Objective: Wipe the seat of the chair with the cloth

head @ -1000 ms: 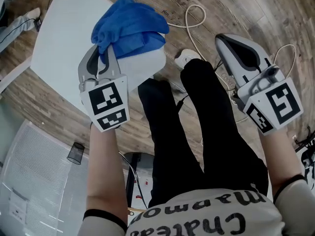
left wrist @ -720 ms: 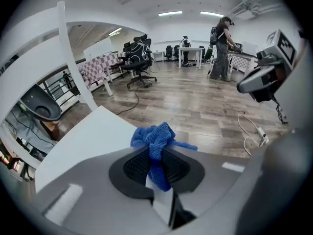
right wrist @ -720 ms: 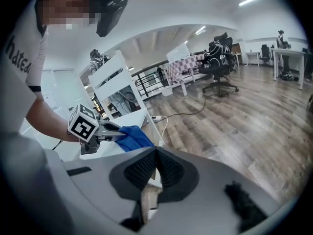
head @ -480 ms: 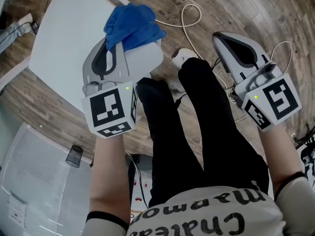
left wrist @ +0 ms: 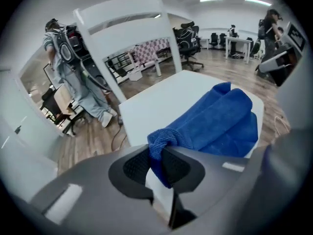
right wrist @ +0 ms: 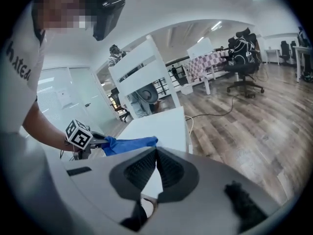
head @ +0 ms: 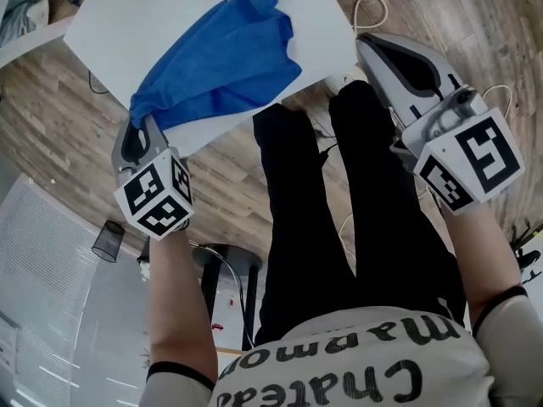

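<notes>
The blue cloth [head: 222, 62] lies stretched across the white chair seat [head: 136, 24], folded in long ridges. My left gripper [head: 140, 125] sits at the seat's near left edge, shut on the cloth's corner [left wrist: 161, 143]. The rest of the blue cloth [left wrist: 220, 121] trails away over the chair seat [left wrist: 156, 106] toward the far right corner. My right gripper [head: 373, 45] hovers off the seat's right edge, above the person's black trouser legs, shut with nothing between its jaws. In the right gripper view the blue cloth [right wrist: 129, 143] and the left gripper [right wrist: 78, 135] show beyond the right gripper [right wrist: 156, 155].
The chair's white backrest [left wrist: 122, 23] rises at the far side of the seat. A white cable [head: 369, 7] curls on the wood floor by the right gripper. A small dark bin [head: 106, 242] stands on the floor at left. Office chairs and people are farther off.
My left gripper has pulled down and left to the seat's near edge, and the cloth, bunched above the jaws before, now lies drawn out flat over the seat. The right gripper hardly moved.
</notes>
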The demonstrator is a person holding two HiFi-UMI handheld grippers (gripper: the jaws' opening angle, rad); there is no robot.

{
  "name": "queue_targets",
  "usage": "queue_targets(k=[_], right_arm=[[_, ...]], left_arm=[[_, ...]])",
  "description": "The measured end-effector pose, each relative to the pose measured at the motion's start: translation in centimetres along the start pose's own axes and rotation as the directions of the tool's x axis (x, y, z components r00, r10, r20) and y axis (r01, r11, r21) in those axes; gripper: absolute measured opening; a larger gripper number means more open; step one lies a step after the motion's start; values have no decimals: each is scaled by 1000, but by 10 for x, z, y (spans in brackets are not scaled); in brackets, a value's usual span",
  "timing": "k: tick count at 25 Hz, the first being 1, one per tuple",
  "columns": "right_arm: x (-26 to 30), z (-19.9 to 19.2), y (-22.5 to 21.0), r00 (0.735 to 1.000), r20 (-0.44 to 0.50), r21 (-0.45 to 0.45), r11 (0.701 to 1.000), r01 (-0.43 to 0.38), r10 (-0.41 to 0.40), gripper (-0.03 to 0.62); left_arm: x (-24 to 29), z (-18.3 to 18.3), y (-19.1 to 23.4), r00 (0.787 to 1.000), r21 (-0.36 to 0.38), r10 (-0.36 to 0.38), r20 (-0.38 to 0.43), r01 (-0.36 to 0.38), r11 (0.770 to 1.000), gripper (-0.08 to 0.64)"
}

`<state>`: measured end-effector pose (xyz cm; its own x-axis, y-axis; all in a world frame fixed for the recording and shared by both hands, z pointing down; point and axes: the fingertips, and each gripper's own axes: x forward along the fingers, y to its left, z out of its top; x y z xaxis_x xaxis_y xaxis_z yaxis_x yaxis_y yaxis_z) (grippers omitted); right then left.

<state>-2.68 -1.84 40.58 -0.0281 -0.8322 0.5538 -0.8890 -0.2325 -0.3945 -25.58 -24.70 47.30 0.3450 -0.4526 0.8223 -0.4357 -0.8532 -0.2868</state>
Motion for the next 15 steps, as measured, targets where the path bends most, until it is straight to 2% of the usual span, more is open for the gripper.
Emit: queue_targets(k=[2, 3, 5, 7, 8, 11, 15], right_arm=[[14, -3, 17, 1000, -9, -4, 1000, -13, 13, 15], [20, -4, 24, 1000, -11, -3, 1000, -17, 17, 15], [32, -4, 39, 1000, -13, 5, 1000, -26, 26, 15], [41, -3, 52, 999, -11, 26, 999, -40, 40, 15], [43, -2, 56, 999, -9, 36, 998, -47, 47, 15], [45, 1, 60, 999, -6, 32, 998, -47, 47, 15], [35, -4, 47, 1000, -2, 31, 999, -24, 24, 15]], left_arm=[[0, -21, 30, 998, 6, 53, -27, -53, 999, 58], [2, -29, 36, 998, 25, 52, -32, -51, 998, 57], [8, -40, 31, 999, 119, 5, -32, -2, 993, 57], [13, -44, 13, 999, 247, -39, -24, 43, 968, 55], [15, -44, 8, 999, 271, -47, -20, 51, 961, 54], [15, -38, -2, 997, 271, -71, -16, 73, 960, 51], [14, -30, -30, 991, 355, -132, -8, 127, 926, 51]])
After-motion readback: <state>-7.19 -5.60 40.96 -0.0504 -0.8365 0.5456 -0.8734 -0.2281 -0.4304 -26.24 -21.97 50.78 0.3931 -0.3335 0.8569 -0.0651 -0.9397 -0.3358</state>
